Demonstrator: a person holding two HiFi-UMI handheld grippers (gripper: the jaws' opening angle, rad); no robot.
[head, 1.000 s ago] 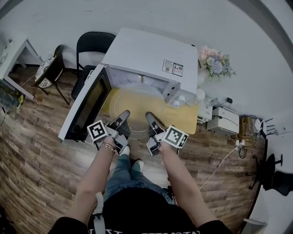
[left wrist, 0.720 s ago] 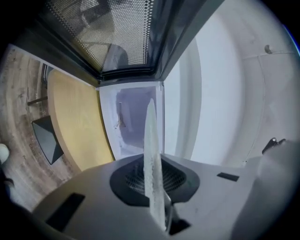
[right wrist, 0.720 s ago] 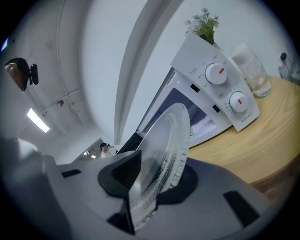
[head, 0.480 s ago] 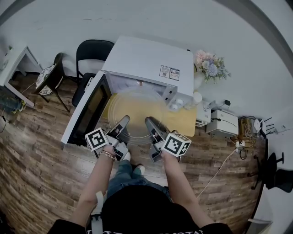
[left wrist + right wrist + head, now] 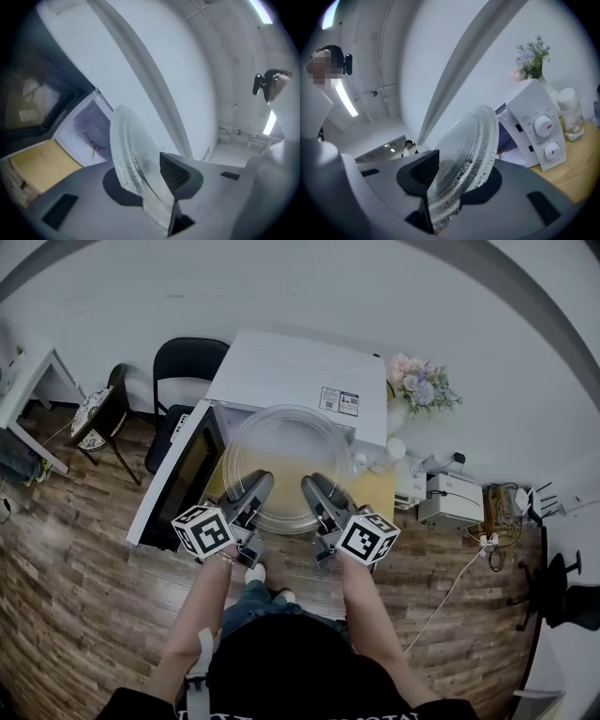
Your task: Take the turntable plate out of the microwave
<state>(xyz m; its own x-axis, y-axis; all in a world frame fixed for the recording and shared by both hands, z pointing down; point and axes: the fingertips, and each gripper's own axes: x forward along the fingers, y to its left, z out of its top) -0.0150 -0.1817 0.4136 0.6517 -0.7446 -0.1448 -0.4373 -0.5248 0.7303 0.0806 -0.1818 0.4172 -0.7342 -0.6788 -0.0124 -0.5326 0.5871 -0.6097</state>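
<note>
The clear glass turntable plate (image 5: pixel 286 456) hangs in the air in front of the open white microwave (image 5: pixel 300 367), outside its cavity. My left gripper (image 5: pixel 255 486) grips its near left rim and my right gripper (image 5: pixel 314 486) its near right rim. In the left gripper view the plate (image 5: pixel 129 154) stands on edge between the jaws of the left gripper (image 5: pixel 138 176). In the right gripper view the plate's rim (image 5: pixel 471 150) sits in the right gripper (image 5: pixel 464 173). Both pairs of jaws have just been opening a little, with the rim still between them and the pads against the glass.
The microwave door (image 5: pixel 178 474) swings open to the left. The microwave stands on a yellow-topped table (image 5: pixel 380 488). A black chair (image 5: pixel 187 352) and a small stool (image 5: pixel 94 399) stand at the left, with a flower vase (image 5: pixel 422 381) and a white box (image 5: pixel 450 498) at the right.
Both grippers have lifted the plate, from low over the yellow table top to level with the microwave's opening. It now looks larger and nearer to the head camera.
</note>
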